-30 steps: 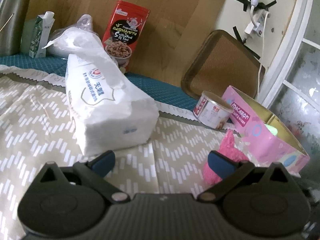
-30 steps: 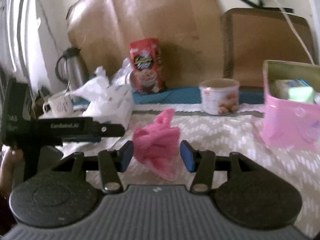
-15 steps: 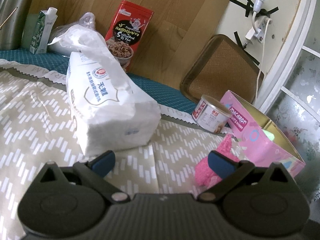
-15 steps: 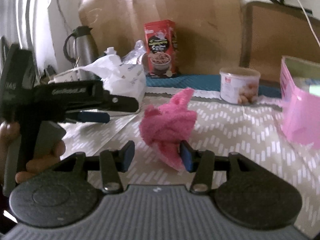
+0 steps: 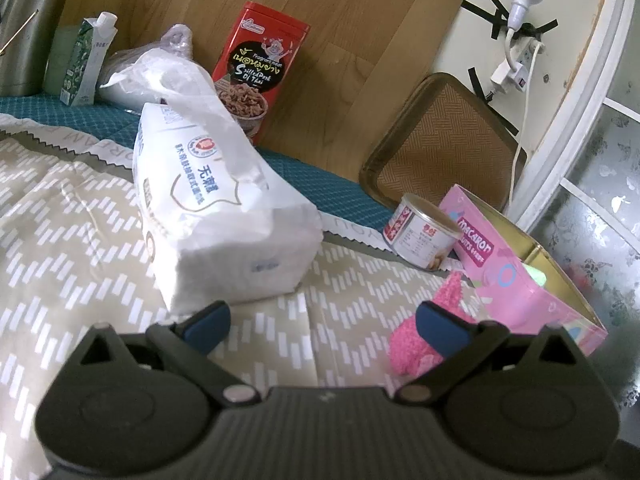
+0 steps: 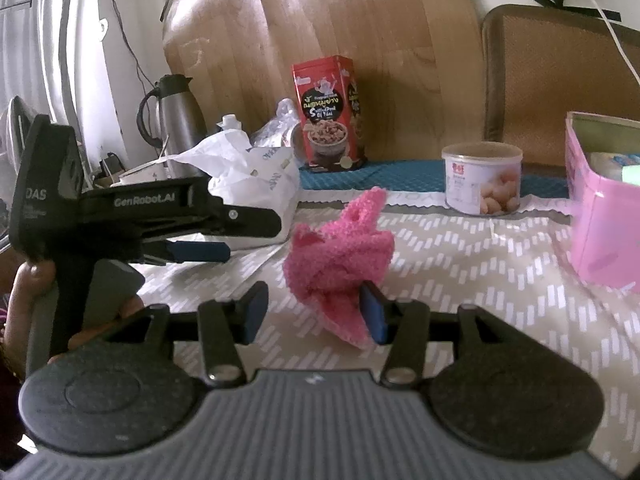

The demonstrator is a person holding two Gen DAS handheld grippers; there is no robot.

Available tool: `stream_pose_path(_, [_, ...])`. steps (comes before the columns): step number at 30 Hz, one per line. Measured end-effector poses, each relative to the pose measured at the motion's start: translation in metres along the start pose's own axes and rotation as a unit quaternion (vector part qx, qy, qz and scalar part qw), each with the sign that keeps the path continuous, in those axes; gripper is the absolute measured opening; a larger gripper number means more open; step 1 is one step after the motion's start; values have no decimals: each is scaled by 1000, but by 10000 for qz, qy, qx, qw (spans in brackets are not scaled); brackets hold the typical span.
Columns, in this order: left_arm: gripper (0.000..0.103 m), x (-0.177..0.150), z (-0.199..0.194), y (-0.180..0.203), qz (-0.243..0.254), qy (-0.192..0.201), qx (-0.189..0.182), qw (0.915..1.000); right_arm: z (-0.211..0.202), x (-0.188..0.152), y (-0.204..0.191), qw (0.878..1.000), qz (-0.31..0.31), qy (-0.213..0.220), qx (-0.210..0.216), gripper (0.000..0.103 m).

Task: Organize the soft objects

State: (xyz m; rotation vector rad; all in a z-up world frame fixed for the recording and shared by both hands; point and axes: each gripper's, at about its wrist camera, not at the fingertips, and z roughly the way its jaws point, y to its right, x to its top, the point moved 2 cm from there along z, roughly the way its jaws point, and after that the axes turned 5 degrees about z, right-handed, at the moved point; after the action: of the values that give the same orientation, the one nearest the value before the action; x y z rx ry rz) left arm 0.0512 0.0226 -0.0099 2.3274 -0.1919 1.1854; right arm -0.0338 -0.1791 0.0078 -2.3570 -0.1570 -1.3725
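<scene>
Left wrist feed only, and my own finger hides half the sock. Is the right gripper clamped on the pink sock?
Observer: No. The right gripper is open. The pink sock sits by its right-hand pad, and the other pad is clear of it.
Operator: Sock flat or bunched?
Observer: Bunched in a heap on the patterned cloth, with one end poking up.
Operator: Where's my gripper relative to it?
Observer: The left gripper is apart from the sock, off to its left in front of the tissue pack.

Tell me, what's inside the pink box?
The pink box is open on top. Something pale green and something light blue peek over its rim. The wall hides the rest, so what they are cannot be told.
</scene>
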Motion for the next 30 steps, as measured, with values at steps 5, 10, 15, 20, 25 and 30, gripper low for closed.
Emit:
stream_pose_path(5, [103, 0, 0, 1, -3, -2, -1, 10000, -2, 0, -1, 10000, -33, 55, 11, 53])
stream_pose_path(10, [103, -1, -1, 2, 4, -14, 15, 10000, -3, -1, -2, 10000, -69, 53, 25, 55])
stream_pose_path(15, [103, -1, 0, 5, 97, -56, 48, 9999, -1, -1, -3, 9999, -107, -14, 18, 60])
stream_pose_path(20, [103, -1, 1, 4, 76, -58, -9, 10000, -2, -1, -2, 9999, -85, -3, 108, 62])
stream_pose_path(25, [103, -1, 1, 4, 88, -62, -6, 9999, -7, -2, -3, 9996, -157, 133, 177, 68])
stream_pose_path(30, [103, -1, 1, 4, 67, -60, -30, 10000, -7, -1, -3, 9996, -152, 154, 200, 68])
